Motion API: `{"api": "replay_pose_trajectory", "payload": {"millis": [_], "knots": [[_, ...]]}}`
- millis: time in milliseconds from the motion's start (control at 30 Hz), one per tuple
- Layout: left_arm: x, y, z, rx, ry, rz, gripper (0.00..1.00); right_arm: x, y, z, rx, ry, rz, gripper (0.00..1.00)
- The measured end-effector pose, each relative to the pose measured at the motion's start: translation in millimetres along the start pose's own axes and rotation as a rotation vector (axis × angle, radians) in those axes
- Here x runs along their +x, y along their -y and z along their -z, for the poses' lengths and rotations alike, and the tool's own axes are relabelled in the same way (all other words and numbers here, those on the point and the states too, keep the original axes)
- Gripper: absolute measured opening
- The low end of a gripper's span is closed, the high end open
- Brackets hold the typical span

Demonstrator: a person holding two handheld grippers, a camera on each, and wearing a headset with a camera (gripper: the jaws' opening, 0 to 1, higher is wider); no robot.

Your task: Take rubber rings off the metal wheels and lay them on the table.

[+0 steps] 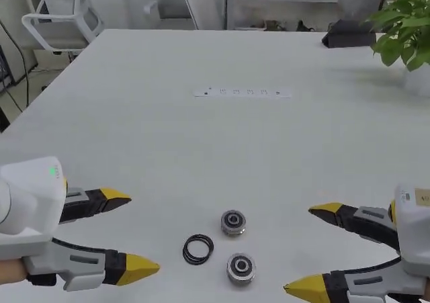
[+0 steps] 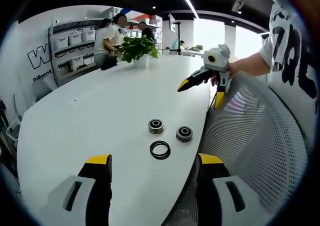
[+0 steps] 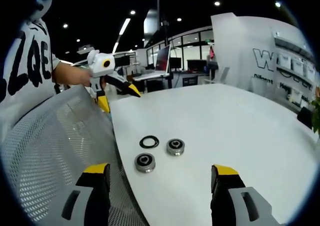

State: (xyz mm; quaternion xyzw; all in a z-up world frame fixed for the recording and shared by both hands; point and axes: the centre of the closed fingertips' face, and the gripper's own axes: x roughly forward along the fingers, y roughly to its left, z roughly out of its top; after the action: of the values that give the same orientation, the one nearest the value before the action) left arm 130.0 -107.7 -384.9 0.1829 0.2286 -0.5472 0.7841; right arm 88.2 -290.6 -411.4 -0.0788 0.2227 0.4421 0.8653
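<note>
Left gripper [image 1: 142, 232] and right gripper [image 1: 299, 249] are held over the near edge of the white counter [image 1: 201, 135], one each side, fingers spread wide, nothing in them. Between them stand the far wheel [image 1: 233, 222] and the near wheel [image 1: 240, 267], apart from each other. Black rubber rings [image 1: 197, 248] lie flat on the counter just left of both wheels, overlapping, touching neither. Can't tell if any ring sits on a wheel. Power strip [image 1: 242, 92] mid-counter, plant [image 1: 403, 27] far right.
</note>
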Motion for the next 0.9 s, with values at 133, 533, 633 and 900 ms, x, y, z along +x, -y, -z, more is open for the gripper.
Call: {"api": "replay_pose_trajectory", "payload": {"millis": [133,533,633,900], "knots": [[0.1,-0.9,0.4,-0.003,-0.002,-0.003,0.66,0.0,0.3,1.0,0.000,-0.004,-0.001,0.82],[-0.2,-1.3,0.2,-0.002,-0.003,-0.004,0.66,-0.1,2.0,2.5,0.005,-0.006,0.000,0.83],[-0.7,-1.9,0.0,-0.002,-0.003,-0.004,0.66,0.0,2.2,2.5,0.006,-0.006,0.000,0.83],[-1.6,-2.4,-0.6,-0.003,-0.002,-0.005,0.66,0.2,2.8,2.4,0.007,-0.004,0.000,0.83]]}}
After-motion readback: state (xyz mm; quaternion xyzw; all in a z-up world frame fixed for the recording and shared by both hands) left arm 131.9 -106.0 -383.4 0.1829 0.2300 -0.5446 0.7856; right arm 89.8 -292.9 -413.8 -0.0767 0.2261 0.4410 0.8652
